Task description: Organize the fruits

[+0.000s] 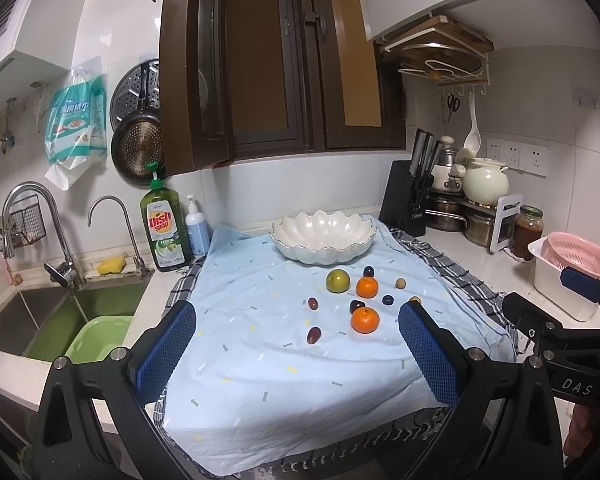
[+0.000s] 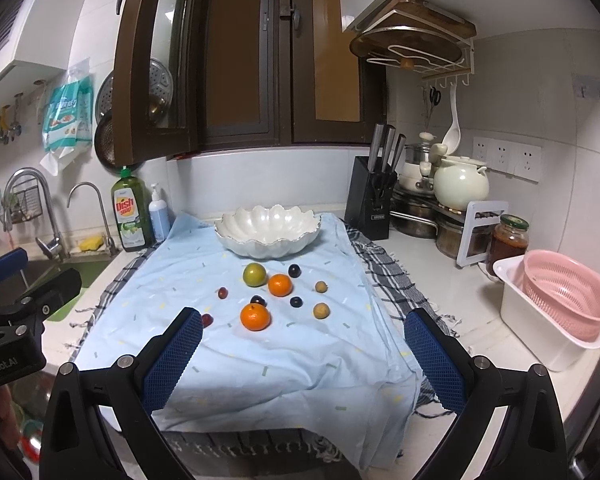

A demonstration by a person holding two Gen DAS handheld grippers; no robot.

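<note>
Bare cloth [image 2: 260, 360] lies open before the scattered fruit [image 2: 254, 317].

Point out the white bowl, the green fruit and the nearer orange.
white bowl [image 2: 236, 246]: right wrist view, front outer wall.
green fruit [image 2: 254, 274]: right wrist view, middle of fruit.
nearer orange [image 1: 365, 320]: left wrist view, its centre.

Bowl [image 2: 267, 231] at twelve o'clock on cloth [image 2: 260, 368], fruits [image 2: 254, 317] before it at centre, sink [image 1: 60, 320] at nine o'clock, knife block [image 2: 370, 200] at two o'clock

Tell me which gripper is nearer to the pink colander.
Right. The right gripper hovers over the cloth's near edge with the pink colander just off its right side; the left gripper hangs farther left, toward the sink.
</note>
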